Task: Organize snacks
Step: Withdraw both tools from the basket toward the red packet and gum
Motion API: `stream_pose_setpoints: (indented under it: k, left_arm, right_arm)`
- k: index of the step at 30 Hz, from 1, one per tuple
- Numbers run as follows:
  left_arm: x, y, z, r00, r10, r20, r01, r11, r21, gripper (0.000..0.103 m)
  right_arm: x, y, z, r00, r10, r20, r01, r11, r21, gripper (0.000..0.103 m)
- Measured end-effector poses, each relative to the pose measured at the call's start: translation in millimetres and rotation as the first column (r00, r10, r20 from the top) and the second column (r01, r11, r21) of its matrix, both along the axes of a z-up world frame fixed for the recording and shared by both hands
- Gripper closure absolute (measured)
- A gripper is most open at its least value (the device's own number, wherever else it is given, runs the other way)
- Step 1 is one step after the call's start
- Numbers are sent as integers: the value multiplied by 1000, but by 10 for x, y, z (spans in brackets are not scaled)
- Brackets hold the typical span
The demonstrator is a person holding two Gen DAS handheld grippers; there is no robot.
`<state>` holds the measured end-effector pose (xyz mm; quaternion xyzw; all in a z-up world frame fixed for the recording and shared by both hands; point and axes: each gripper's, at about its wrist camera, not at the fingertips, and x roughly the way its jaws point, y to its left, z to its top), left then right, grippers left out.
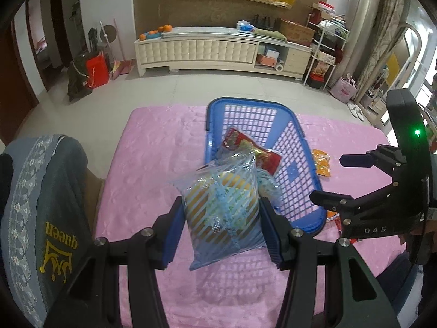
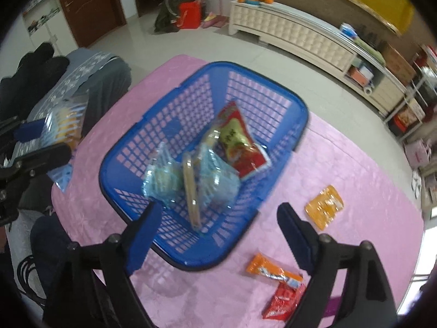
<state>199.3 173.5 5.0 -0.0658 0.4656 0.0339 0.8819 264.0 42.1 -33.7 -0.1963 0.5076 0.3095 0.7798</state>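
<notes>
My left gripper is shut on a clear blue-striped snack bag, held above the pink cloth just in front of the blue basket. A red snack packet leans inside the basket. In the right wrist view my right gripper stands open over the near end of the basket, with nothing between its pads. Below it, a second blue-striped bag and the red packet lie in the basket. The left gripper shows at the left edge with its bag. The right gripper also shows at the right of the left wrist view.
An orange packet lies on the pink cloth right of the basket. An orange-and-white packet and a small red packet lie nearer. A chair with a grey cover stands at the table's left edge.
</notes>
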Motion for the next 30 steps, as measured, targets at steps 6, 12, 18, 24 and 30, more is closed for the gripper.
stream_pose_setpoints:
  k: [6, 12, 18, 24, 30]
  left_arm:
    - [134, -284, -43, 999, -47, -14, 47, 999, 9, 52]
    - [332, -524, -168, 996, -82, -45, 83, 997, 9, 52]
    - [505, -682, -323, 991, -113, -75, 113, 994, 0, 52]
    - [691, -780, -537, 984, -133, -120, 134, 991, 1, 52]
    - [778, -808, -716, 978, -135, -159, 128, 990, -53, 52]
  right_arm:
    - [6, -303, 27, 999, -51, -2, 51, 998, 34, 14]
    - [48, -531, -59, 996, -92, -21, 93, 994, 53, 14]
    - [188, -716, -170, 990, -131, -44, 134, 989, 64, 14]
    - [320, -917, -266, 982, -171, -74, 177, 981, 78, 14]
    - [380, -1020, -390, 976, -186, -110, 193, 979, 58, 14]
